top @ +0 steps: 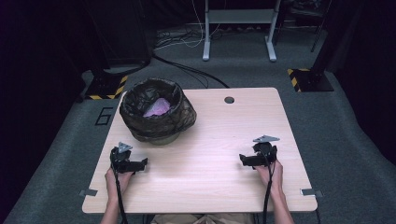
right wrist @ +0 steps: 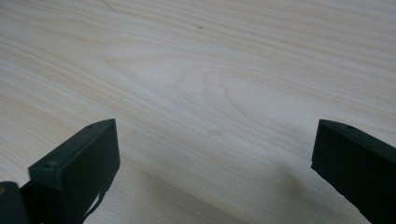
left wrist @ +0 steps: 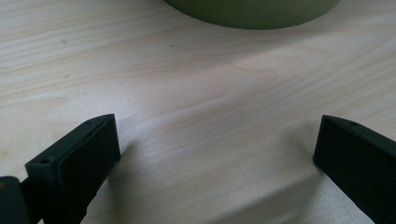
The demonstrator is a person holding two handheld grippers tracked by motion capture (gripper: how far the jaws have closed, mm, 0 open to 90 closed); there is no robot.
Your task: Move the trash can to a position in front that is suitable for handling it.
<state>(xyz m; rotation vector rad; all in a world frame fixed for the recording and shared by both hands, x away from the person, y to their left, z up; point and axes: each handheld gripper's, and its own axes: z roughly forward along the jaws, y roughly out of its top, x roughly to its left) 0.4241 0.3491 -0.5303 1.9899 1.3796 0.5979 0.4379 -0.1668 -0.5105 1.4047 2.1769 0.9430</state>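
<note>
From the high view I see my left gripper [top: 140, 164] and right gripper [top: 244, 160] low over the table [top: 210, 140], lined bin [top: 156, 112] at far left holding something pink [top: 157, 108], in left gripper view jaws spread wide, bin base [left wrist: 252, 11] ahead, in right gripper view jaws likewise released over bare wood [right wrist: 210, 79]

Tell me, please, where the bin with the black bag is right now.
In the high view the bin stands on the table's far left part, just beyond the left gripper.

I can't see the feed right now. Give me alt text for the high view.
A person at a light wooden table holds an open hand-held gripper in each hand, left and right, both low over bare tabletop. A bin lined with a black bag stands at the far left, something pink-purple inside.
</note>
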